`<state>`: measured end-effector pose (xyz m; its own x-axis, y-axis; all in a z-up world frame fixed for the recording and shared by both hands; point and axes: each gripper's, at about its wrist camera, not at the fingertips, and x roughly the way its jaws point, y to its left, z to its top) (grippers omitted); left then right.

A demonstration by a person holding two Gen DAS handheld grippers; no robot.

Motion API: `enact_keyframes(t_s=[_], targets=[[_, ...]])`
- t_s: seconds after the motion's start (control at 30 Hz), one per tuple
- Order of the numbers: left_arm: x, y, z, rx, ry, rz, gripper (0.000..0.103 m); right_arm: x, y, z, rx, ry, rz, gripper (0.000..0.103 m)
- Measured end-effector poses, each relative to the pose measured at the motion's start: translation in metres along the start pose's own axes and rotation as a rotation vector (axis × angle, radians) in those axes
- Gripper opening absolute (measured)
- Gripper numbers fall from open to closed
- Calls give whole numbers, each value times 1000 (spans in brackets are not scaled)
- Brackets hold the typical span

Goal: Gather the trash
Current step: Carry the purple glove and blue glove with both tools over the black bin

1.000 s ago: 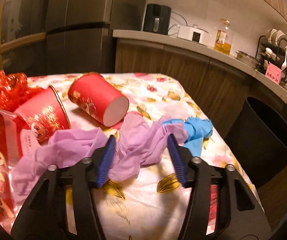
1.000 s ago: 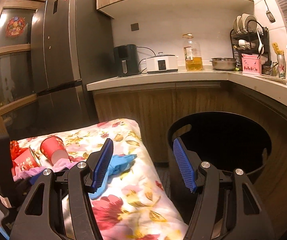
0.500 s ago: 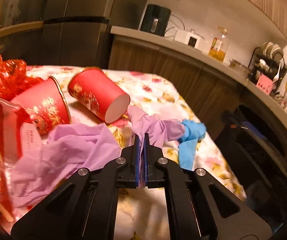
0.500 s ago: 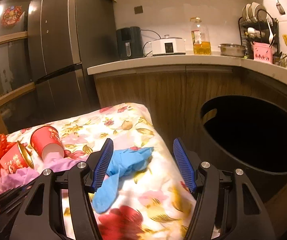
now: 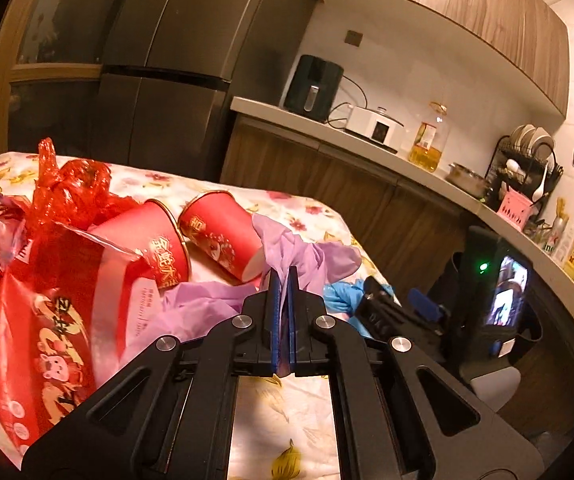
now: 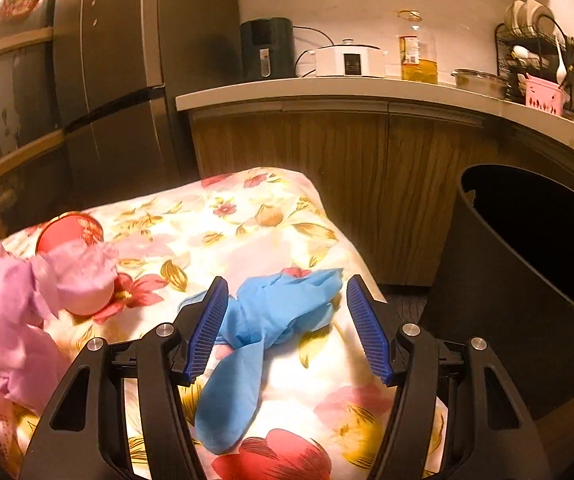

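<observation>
Purple, thin and crumpled, the disposable glove (image 5: 307, 256) is now pinched between the 2 blue-padded fingers of the left gripper (image 5: 283, 284), which 1 second ago stood wide apart around it and then clamped shut. In the left wrist view its gathered part rises from between the pads and looks lifted off the floral-clothed desk (image 5: 287, 408), while the rest trails down toward the heap of red trash. That pickup looks made; in my judgement the glove is ready to be carried to the black round bin (image 6: 527, 280) standing just beyond the desk's right edge.

Next to it, the blue crumpled disposable glove (image 6: 279, 312) lies on the desk near that edge. The right gripper (image 6: 287, 320) has come down from in front of the bin and now brackets the glove, its fingers released and well apart, 1 on each side. The left pad sits very close to the glove; I cannot tell whether it touches. Closing here should take the 2nd glove.

Further left, untouched, lie 2 red paper cups (image 5: 223, 236) on their sides, a red printed plastic bag (image 5: 47, 328) and a red crinkled film wrapper (image 5: 71, 188), so most of the collecting remains.
</observation>
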<state>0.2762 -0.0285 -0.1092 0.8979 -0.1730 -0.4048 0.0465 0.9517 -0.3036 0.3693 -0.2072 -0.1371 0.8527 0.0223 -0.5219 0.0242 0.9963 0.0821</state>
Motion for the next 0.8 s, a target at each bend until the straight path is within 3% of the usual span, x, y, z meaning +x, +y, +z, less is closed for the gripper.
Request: enact_keyframes(t_s=[0.47,0.8], targets=[[-11,3,4,2,-14,-1,2,11,3,-6,-8,60,68,9],[-24,3,10,11,-33,19,2,-19,-2,8,18,-28,124,3]])
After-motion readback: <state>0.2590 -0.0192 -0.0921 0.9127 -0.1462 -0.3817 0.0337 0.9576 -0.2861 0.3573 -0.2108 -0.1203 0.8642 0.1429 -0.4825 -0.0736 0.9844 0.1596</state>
